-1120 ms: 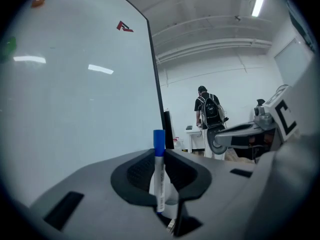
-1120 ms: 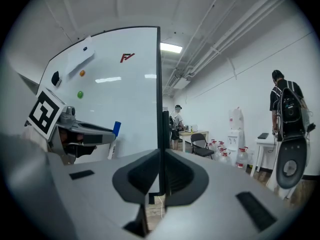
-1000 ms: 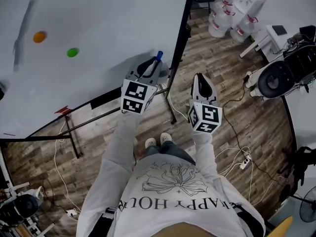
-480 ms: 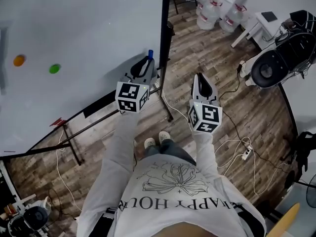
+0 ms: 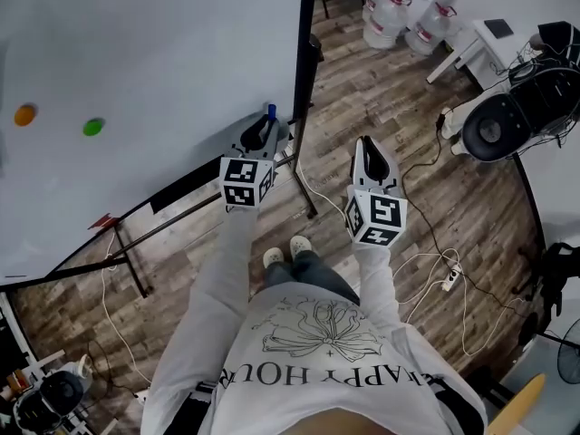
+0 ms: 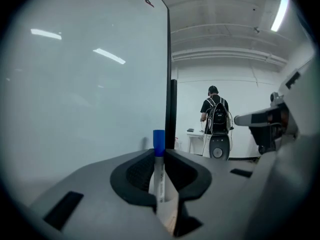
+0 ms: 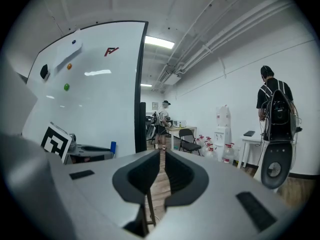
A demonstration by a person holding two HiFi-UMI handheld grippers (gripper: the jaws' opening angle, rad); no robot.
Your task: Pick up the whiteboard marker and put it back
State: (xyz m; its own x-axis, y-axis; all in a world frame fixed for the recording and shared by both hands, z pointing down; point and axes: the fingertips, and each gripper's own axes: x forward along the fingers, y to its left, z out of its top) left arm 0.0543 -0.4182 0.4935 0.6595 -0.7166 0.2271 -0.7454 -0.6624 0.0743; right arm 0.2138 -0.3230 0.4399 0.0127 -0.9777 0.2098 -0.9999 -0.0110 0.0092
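Note:
My left gripper (image 5: 265, 127) is shut on the whiteboard marker (image 5: 270, 111), a white barrel with a blue cap. The cap sticks out beyond the jaws, close to the whiteboard's (image 5: 136, 53) lower right corner. In the left gripper view the marker (image 6: 159, 149) stands upright between the pads of the left gripper (image 6: 160, 158), with the whiteboard (image 6: 75, 84) filling the left side. My right gripper (image 5: 365, 143) hangs over the wooden floor right of the board. The right gripper's (image 7: 162, 154) jaws are together and hold nothing.
An orange magnet (image 5: 24, 114) and a green magnet (image 5: 92, 127) stick to the board. The board's black frame edge (image 5: 304, 53) and stand leg (image 5: 306, 198) lie between the grippers. Water jugs (image 5: 390, 16), a round black machine (image 5: 507, 134) and floor cables (image 5: 435, 279) are to the right. A person with a backpack (image 6: 215, 116) stands far off.
My left gripper has sunk lower beside the board's right edge, still holding the marker. The right gripper has drifted only slightly.

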